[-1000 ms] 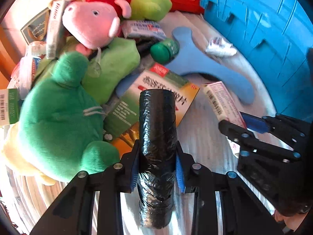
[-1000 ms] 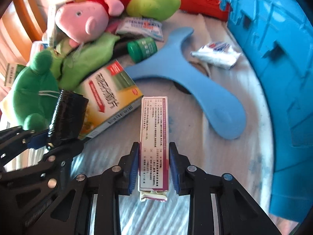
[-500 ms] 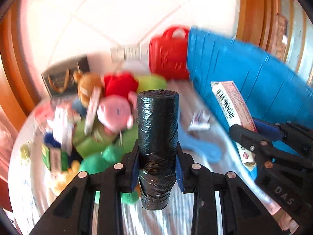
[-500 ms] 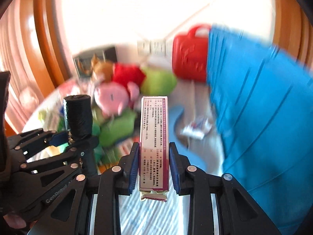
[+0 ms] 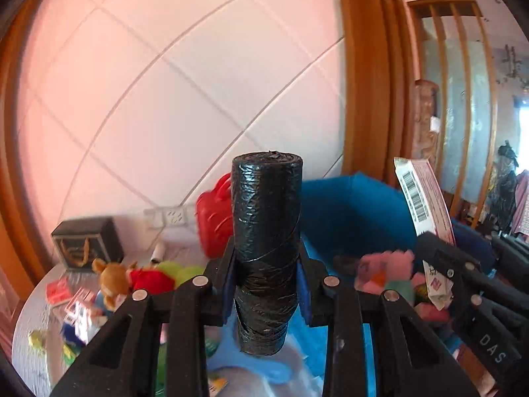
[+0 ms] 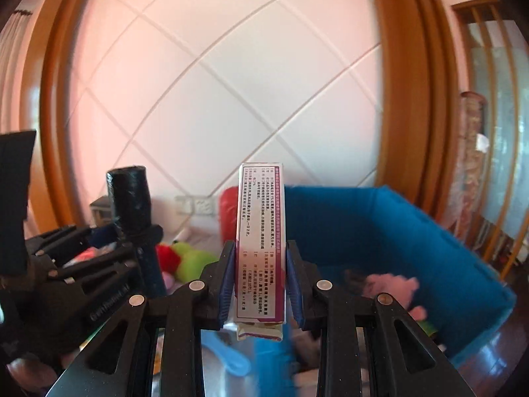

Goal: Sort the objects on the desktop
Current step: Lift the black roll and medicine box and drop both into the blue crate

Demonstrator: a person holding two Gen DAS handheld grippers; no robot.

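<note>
My left gripper (image 5: 266, 286) is clamped on a black roll of bags (image 5: 266, 231), held upright above the table (image 5: 36, 314). My right gripper (image 6: 259, 287) is clamped on a slim white and purple box (image 6: 261, 231), upright near the blue bin (image 6: 413, 231). Inside the bin I can only make out a blurred pink toy (image 6: 391, 284). The roll hides part of the red case (image 5: 215, 221), and the table clutter is smeared.

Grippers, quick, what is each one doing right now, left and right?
Left gripper: closed on the black bag roll.
Right gripper: closed on the slim medicine box.
</note>
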